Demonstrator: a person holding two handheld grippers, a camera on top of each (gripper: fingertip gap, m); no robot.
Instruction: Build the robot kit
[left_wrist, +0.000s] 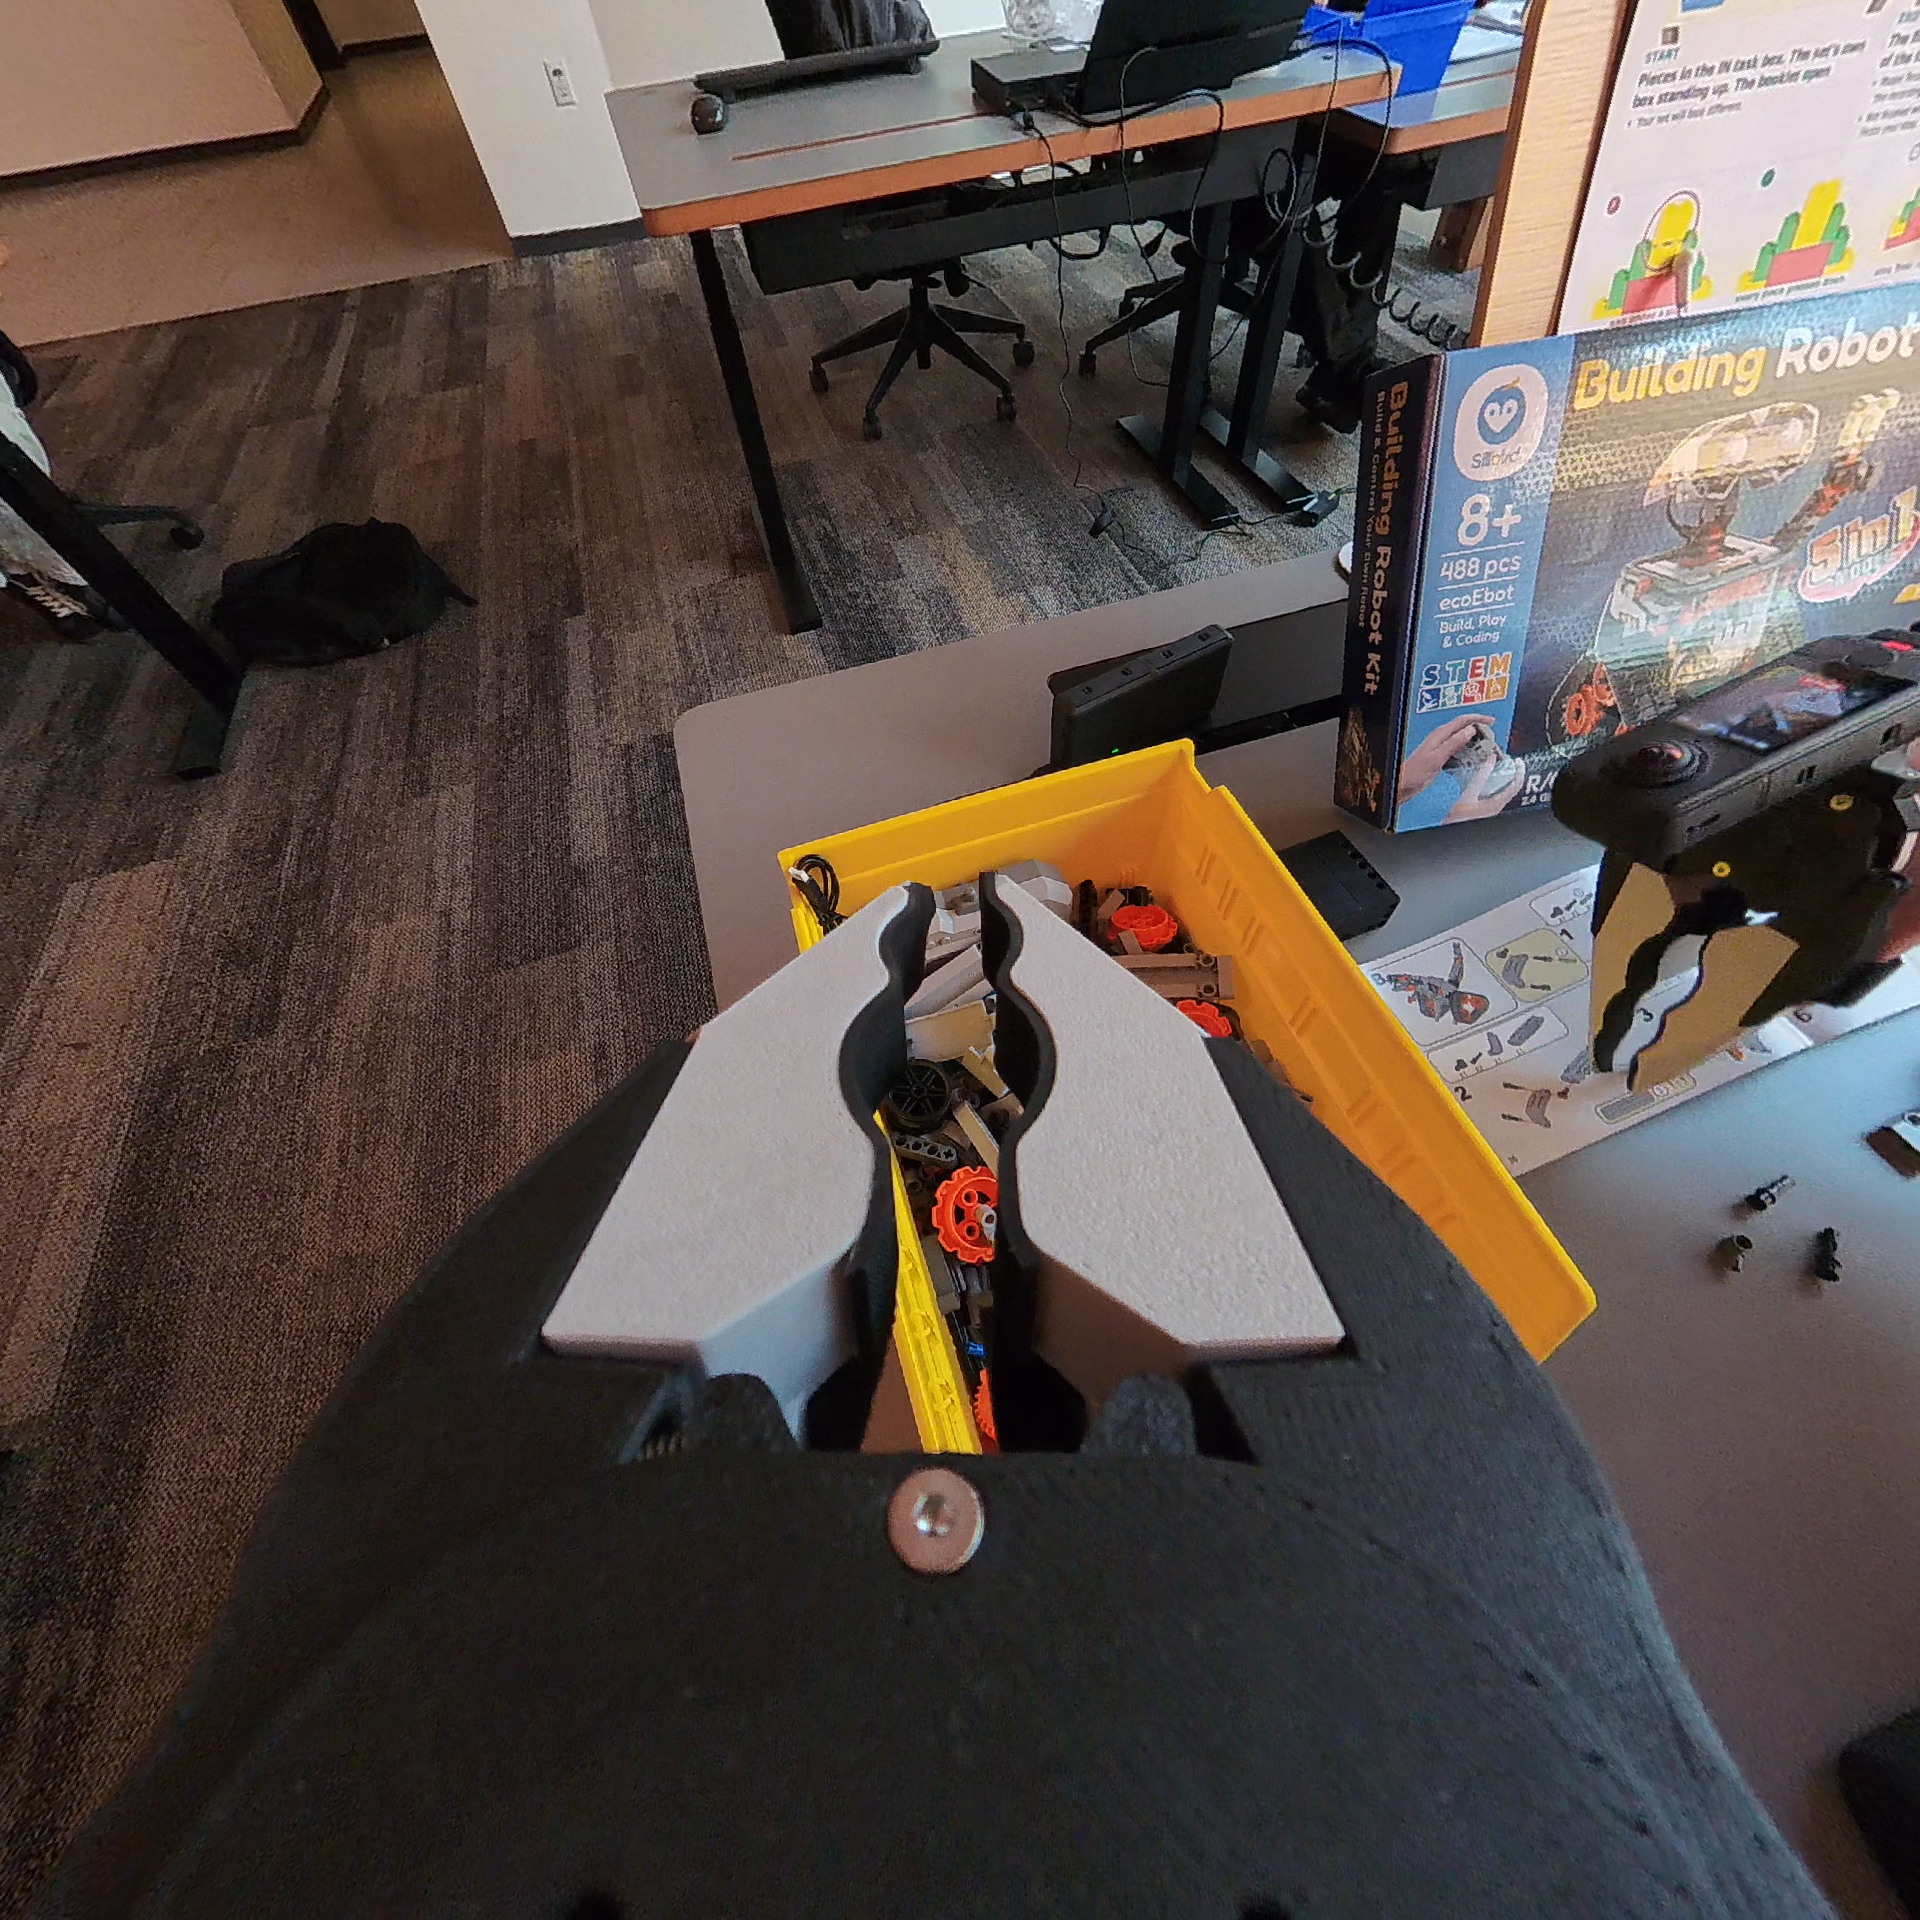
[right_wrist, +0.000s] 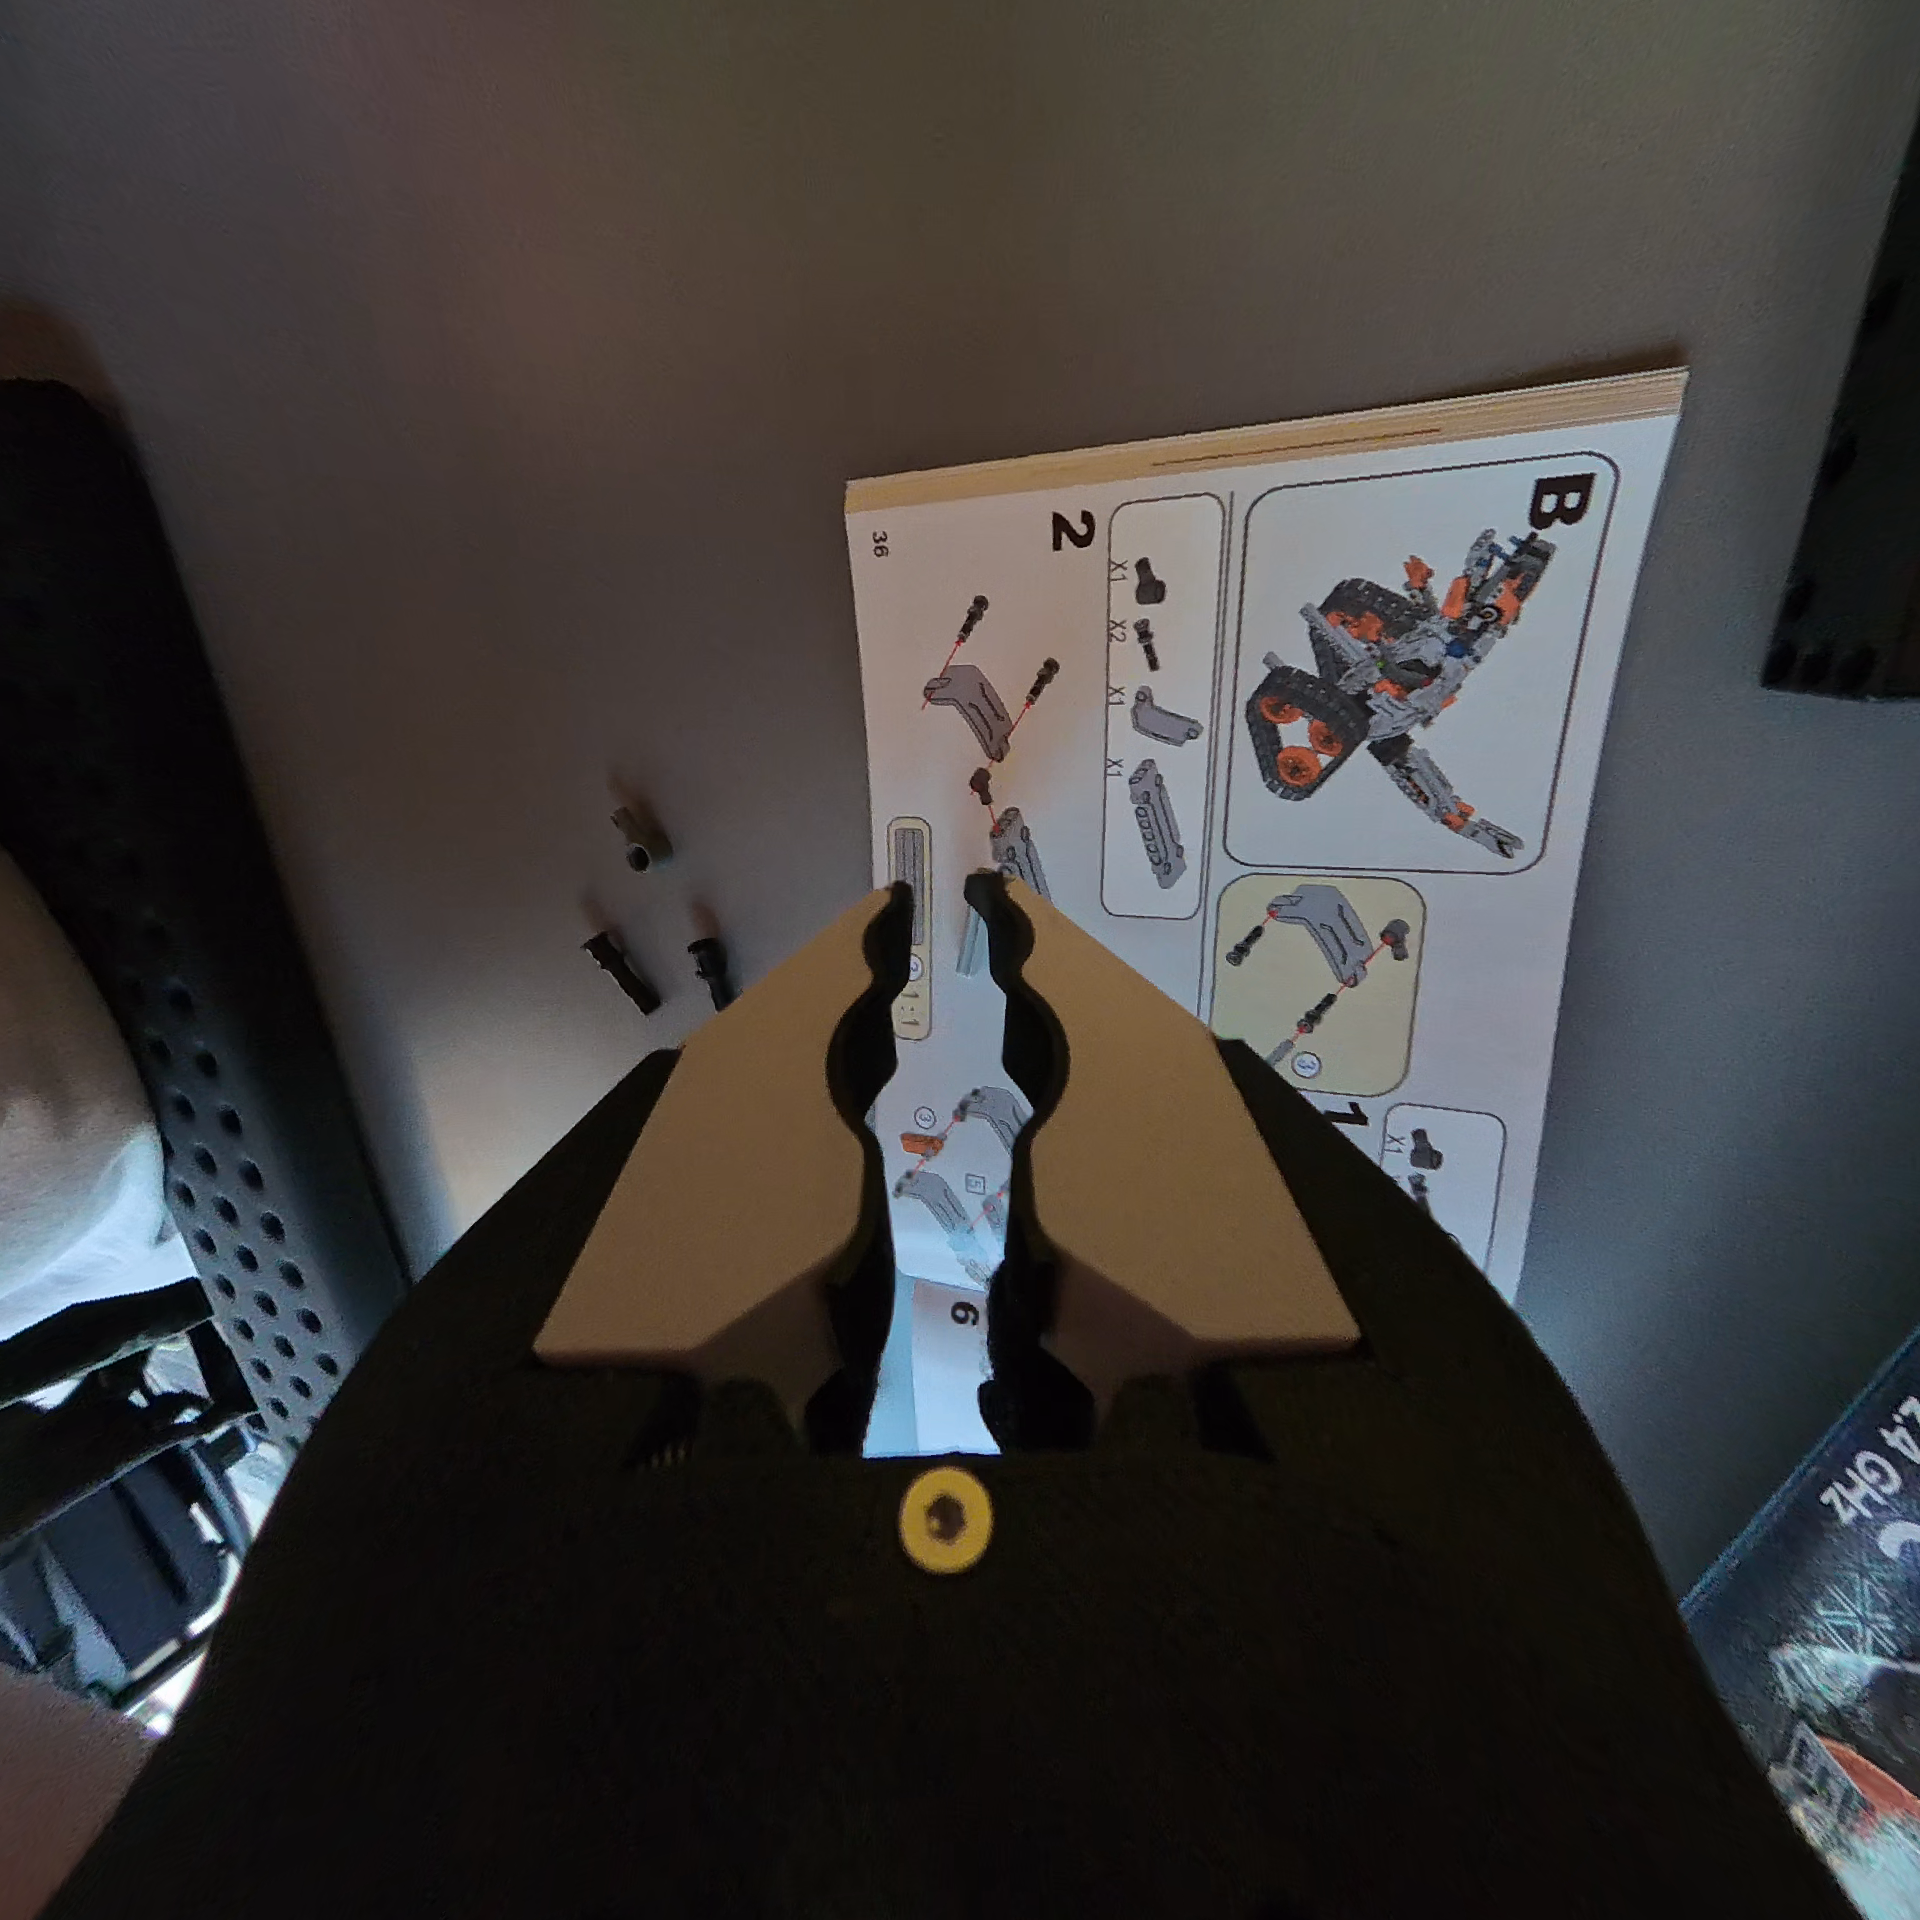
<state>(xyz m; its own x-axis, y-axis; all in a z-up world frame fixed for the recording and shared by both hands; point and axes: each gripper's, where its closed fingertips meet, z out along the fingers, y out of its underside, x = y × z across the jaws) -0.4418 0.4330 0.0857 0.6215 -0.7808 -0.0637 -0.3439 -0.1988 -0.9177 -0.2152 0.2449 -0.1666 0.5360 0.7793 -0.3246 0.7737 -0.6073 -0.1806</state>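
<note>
Over the grey table (right_wrist: 623, 416), my left fingers (left_wrist: 951, 899) hang slightly parted above the yellow parts bin (left_wrist: 1340, 997), my right fingers (right_wrist: 940, 888) slightly parted, empty, above the instruction booklet (right_wrist: 1299, 644).

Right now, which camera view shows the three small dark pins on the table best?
The right wrist view: the pins lie close, just left of the instruction booklet, each shape distinct. The left wrist view shows them only as tiny dark specks near its right edge.
</note>
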